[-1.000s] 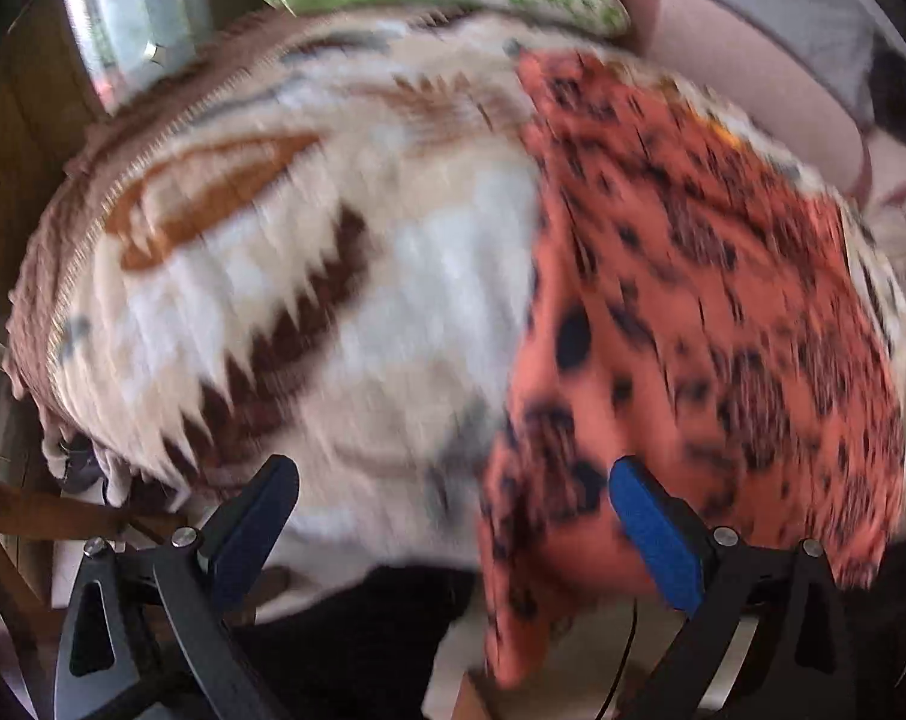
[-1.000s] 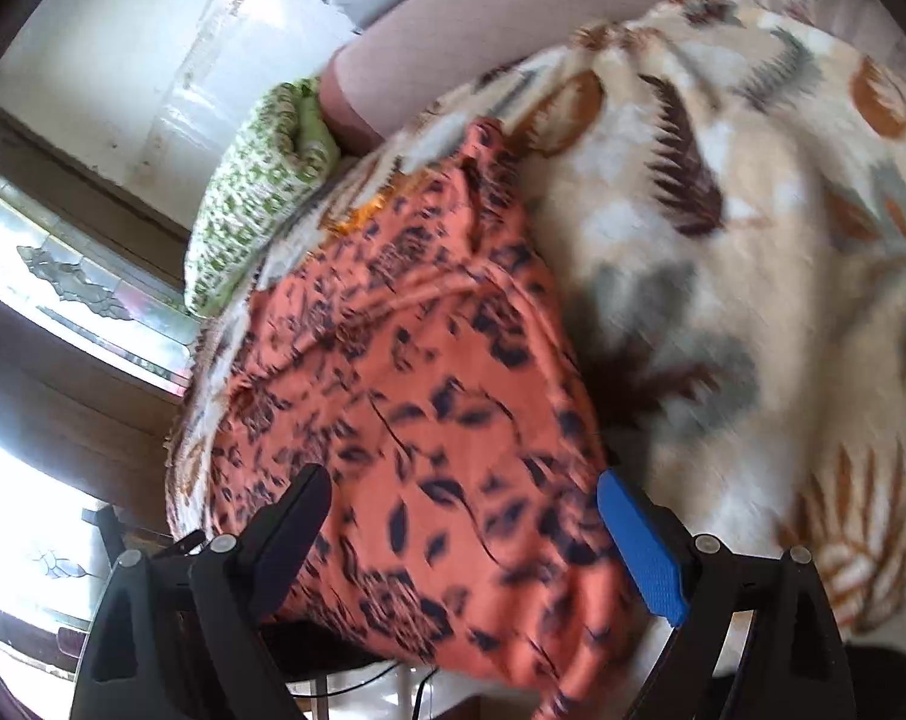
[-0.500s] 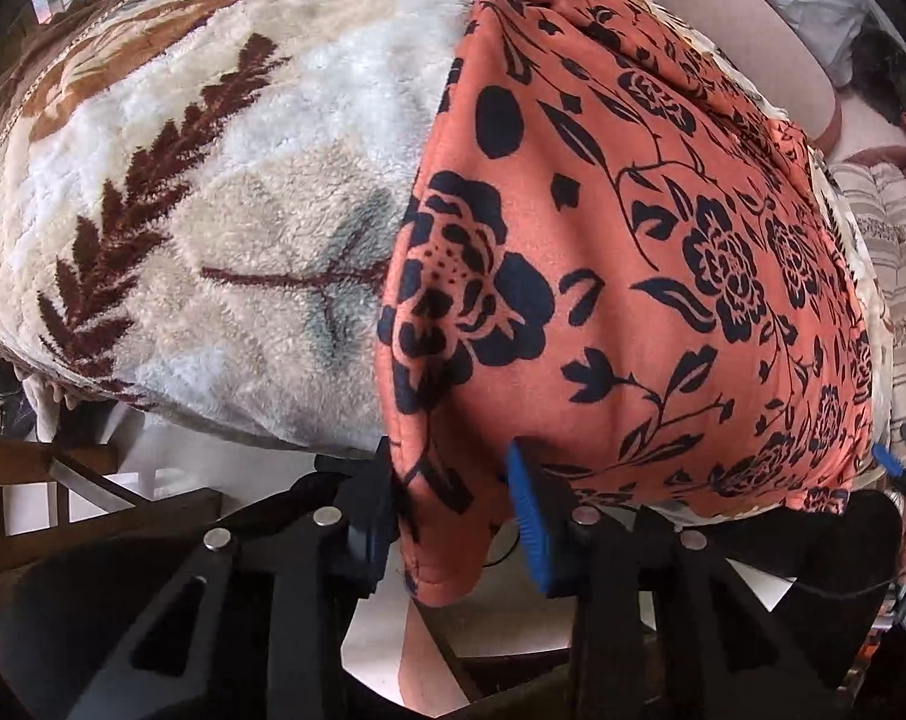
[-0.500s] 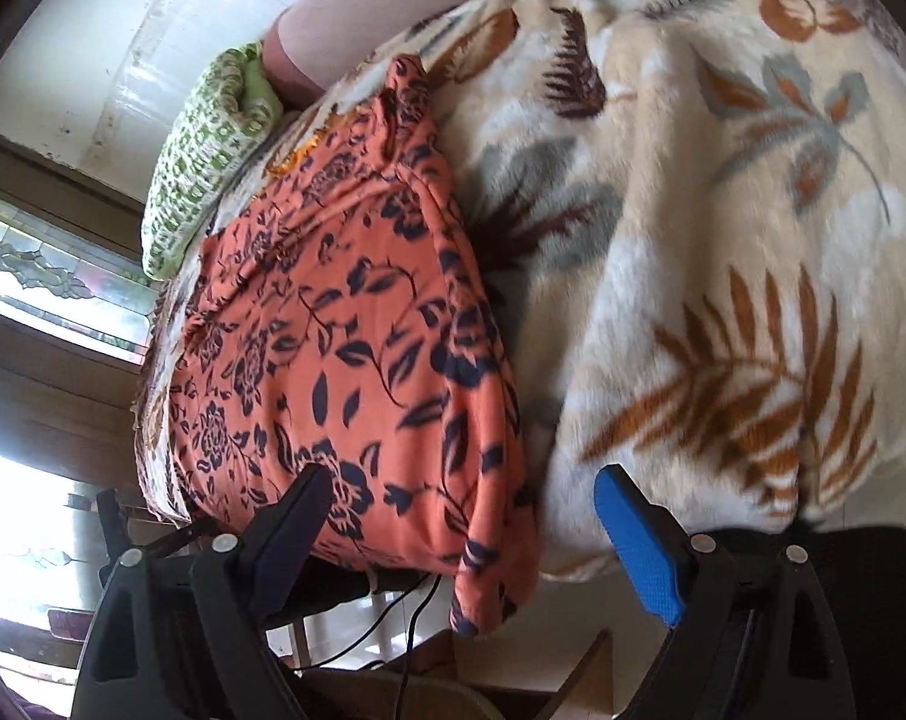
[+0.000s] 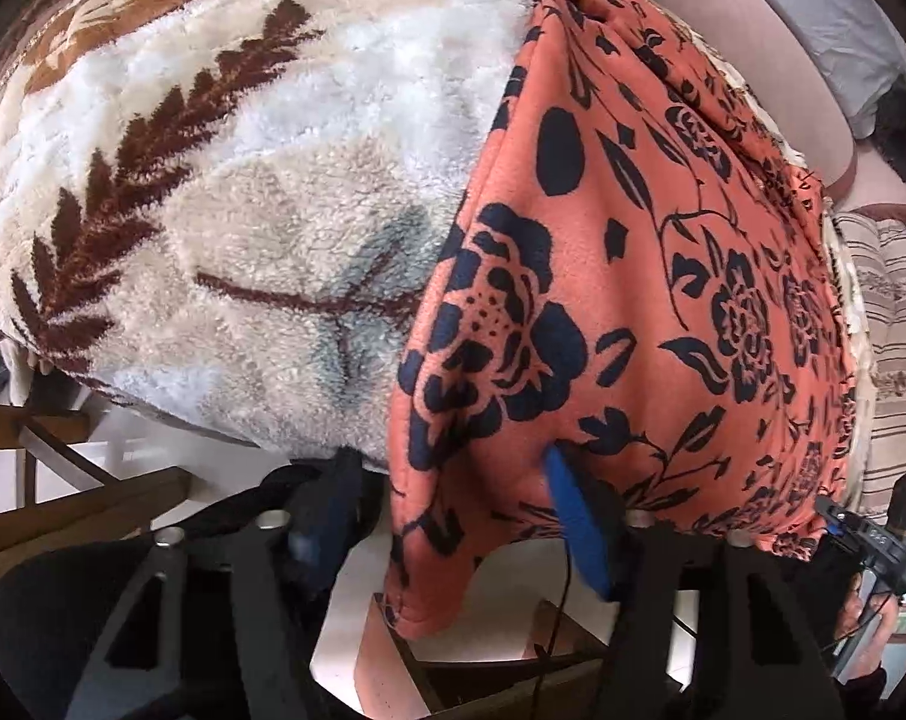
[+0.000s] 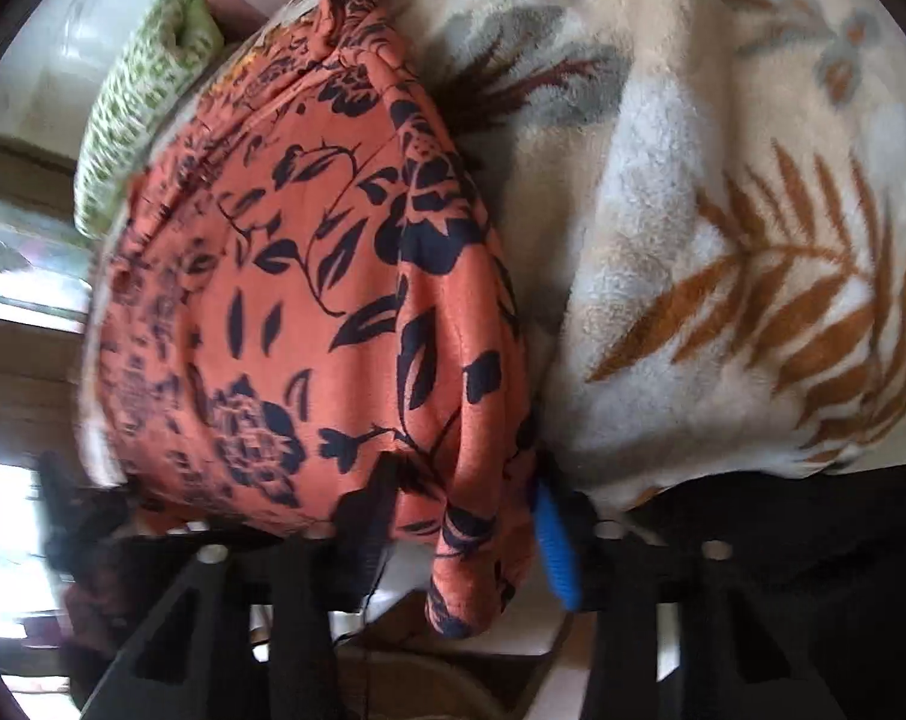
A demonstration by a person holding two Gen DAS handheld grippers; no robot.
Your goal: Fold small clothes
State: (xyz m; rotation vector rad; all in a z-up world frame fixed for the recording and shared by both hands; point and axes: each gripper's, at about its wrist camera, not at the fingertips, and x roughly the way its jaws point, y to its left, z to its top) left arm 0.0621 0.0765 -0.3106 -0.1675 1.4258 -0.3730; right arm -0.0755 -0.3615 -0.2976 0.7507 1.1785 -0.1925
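An orange garment [image 5: 633, 270] with a dark floral print lies flat on a fluffy leaf-patterned blanket [image 5: 243, 180], and its near hem hangs over the blanket's edge. My left gripper [image 5: 453, 516] straddles the hem's left corner. Its jaws are opening, and the cloth hangs loose and flat between them. In the right wrist view the same garment [image 6: 303, 300] fills the left half, with the blanket [image 6: 723, 240] on the right. My right gripper [image 6: 462, 522] is closing on the bunched right corner, with both pads against the cloth.
A green patterned pillow [image 6: 147, 90] lies beyond the garment's far end. A striped cushion [image 5: 897, 330] sits to the right. Wooden furniture rails [image 5: 63, 480] and a pale floor show below the blanket's edge. A black cable [image 5: 564, 600] hangs beneath the hem.
Both grippers came down to the hem that hangs over the edge. The left jaws narrowed around the left corner, then widened a little. The right jaws went from wide apart to tight on the right corner.
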